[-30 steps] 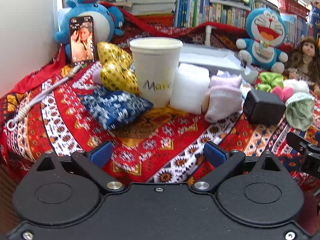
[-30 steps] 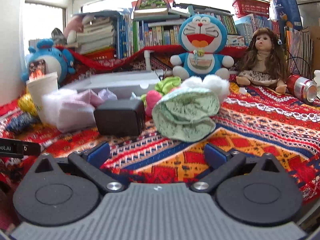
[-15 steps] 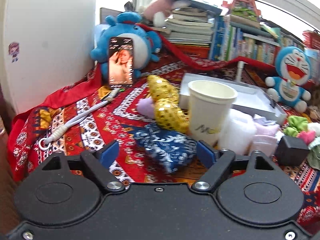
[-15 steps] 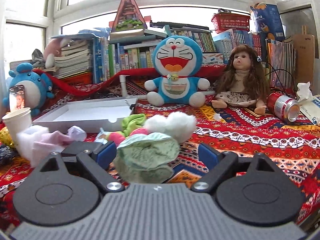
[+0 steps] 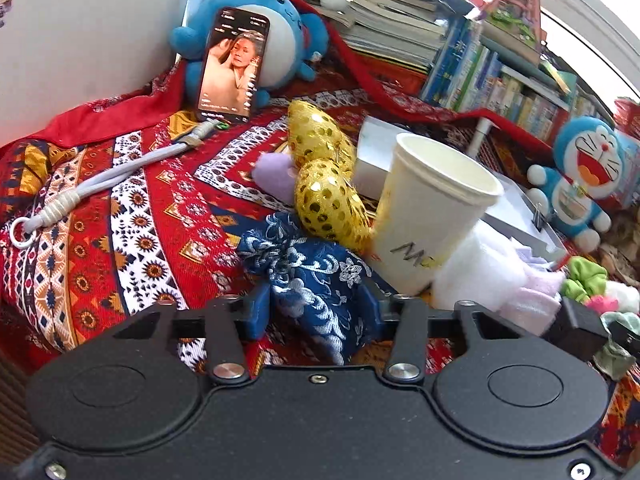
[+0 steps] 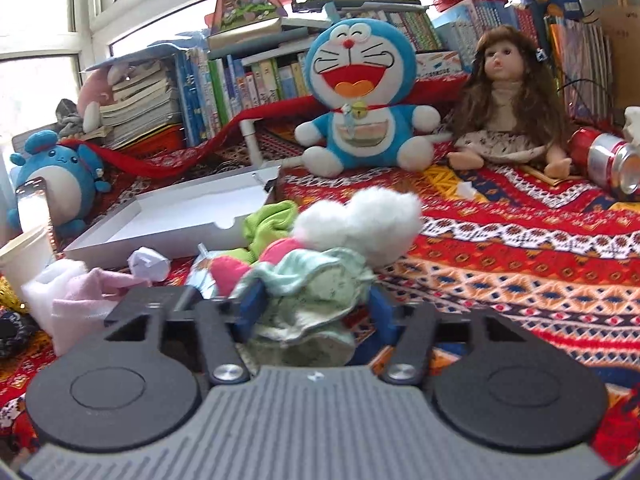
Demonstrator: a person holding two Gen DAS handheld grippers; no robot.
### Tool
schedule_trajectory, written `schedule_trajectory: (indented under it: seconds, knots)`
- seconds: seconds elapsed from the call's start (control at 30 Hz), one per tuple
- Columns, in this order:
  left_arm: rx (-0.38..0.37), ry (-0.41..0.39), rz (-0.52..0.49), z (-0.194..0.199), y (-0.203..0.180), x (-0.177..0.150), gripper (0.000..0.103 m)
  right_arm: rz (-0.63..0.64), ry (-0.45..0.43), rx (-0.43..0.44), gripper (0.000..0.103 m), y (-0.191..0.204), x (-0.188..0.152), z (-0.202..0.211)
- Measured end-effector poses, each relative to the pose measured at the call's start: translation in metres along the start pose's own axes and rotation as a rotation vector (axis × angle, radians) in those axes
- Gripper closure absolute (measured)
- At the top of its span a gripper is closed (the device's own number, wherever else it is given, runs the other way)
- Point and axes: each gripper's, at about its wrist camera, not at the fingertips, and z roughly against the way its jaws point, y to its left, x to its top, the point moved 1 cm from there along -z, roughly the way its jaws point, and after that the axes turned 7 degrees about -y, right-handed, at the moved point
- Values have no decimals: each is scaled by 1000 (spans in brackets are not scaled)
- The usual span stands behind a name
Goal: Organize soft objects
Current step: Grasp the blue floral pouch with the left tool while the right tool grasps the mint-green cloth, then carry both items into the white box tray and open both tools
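Closing now: both grippers are squeezing in on soft things at the same time.
Left gripper: the left gripper (image 5: 316, 312) has its blue pads on both sides of the blue flower pouch (image 5: 308, 280). The jaws are closing and the pads already touch the cloth.
Right gripper: the right gripper (image 6: 316, 308) has the pale green cloth (image 6: 308, 300) bunched between its pads. Its jaws are closing too, and they press the cloth.
Where the pouch is: near the camera, on the red patterned blanket (image 5: 132, 208), just left of the paper cup (image 5: 432, 216).
Where the green cloth is: near the camera, in front of the white fluffy ball (image 6: 360, 220) and beside the pink soft bit (image 6: 228, 272).
White tray: the white tray (image 6: 180, 220) sits far and left, with nothing in it. It looks like the place for soft things.
What could go wrong on the left: the cup stands very close to the pouch. Lifting the pouch could bump it and tip it over.
What could go wrong on the right: the cloth is floppy, so only a fold may be caught and it could slip out. It could also drag the pink bit along.
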Motion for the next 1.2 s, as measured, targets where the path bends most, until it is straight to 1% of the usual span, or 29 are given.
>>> schedule_trajectory:
  seconds: [0.03,0.07,0.13,0.33,0.47,0.53,0.6,0.7,0.77,0.8,0.83,0.87,0.9,0.93,1.0,1.1,1.2]
  knots:
    - [3,-5,-2,3,-1,0,70,5,-3,-5,62,2,0,2]
    - [-2,-7,-9,6,-1,0,73,13,-10,-9,64,4,0,5]
    - [-18,-4,-15,14,-4,0,74,17,-22,-15,69,7,1,12]
    - [-107,23,-36,42,-14,-10,75,4,-72,-14,70,6,11,34]
    - [-193,39,-71,54,-28,-15,75,5,-105,-12,70,8,17,46]
    - [-220,41,-86,55,-36,-18,72,4,-115,-7,70,8,18,51]
    - [-204,41,-103,53,-41,-22,58,5,-120,-6,70,9,18,54]
    - [-189,58,-113,47,-46,-27,48,11,-115,-4,70,11,18,53]
    - [-190,64,-108,42,-48,-29,48,8,-108,-1,70,11,16,52]
    - [-192,69,-101,39,-48,-29,50,6,-105,2,69,12,16,51]
    - [-190,78,-93,36,-48,-30,54,6,-102,5,69,12,15,51]
    - [-181,81,-93,34,-49,-29,65,7,-101,9,69,13,15,51]
    - [-176,74,-104,35,-50,-28,73,9,-101,13,70,14,15,51]
    - [-177,66,-121,38,-52,-26,76,14,-105,18,70,15,15,52]
    - [-197,53,-149,45,-57,-20,78,22,-117,31,70,17,19,55]
    - [-267,42,-153,58,-64,-4,78,17,-134,47,70,19,30,58]
    - [-325,2,-189,70,-74,19,78,21,-151,71,70,23,48,57]
